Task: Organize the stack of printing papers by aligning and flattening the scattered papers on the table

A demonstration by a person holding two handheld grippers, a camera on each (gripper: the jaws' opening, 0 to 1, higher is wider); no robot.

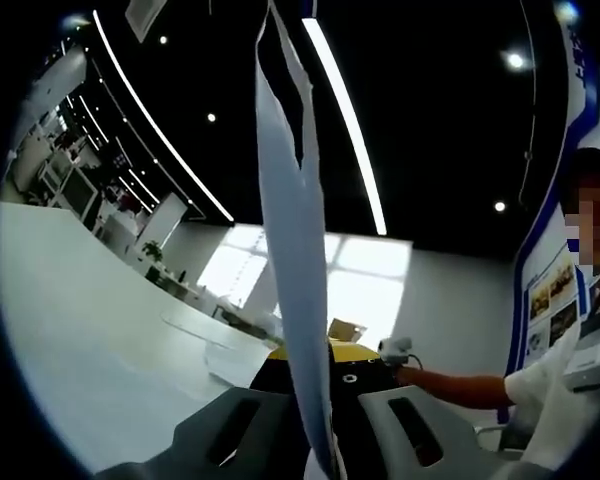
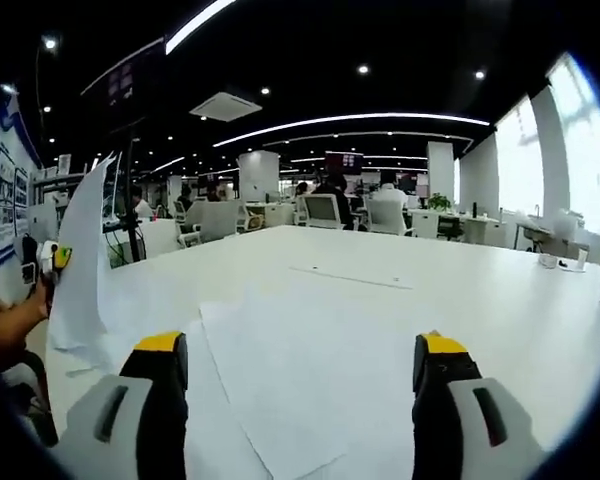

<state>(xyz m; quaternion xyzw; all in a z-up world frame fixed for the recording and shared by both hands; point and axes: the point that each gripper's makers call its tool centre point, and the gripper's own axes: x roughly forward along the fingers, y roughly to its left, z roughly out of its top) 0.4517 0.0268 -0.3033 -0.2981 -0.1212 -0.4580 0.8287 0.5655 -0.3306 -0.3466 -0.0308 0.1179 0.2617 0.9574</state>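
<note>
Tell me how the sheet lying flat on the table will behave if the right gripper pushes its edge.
The flat sheet probably slides easily on the smooth white table. It is likely floppy: the lifted paper curves in the left gripper, so pushing may buckle it.
</note>
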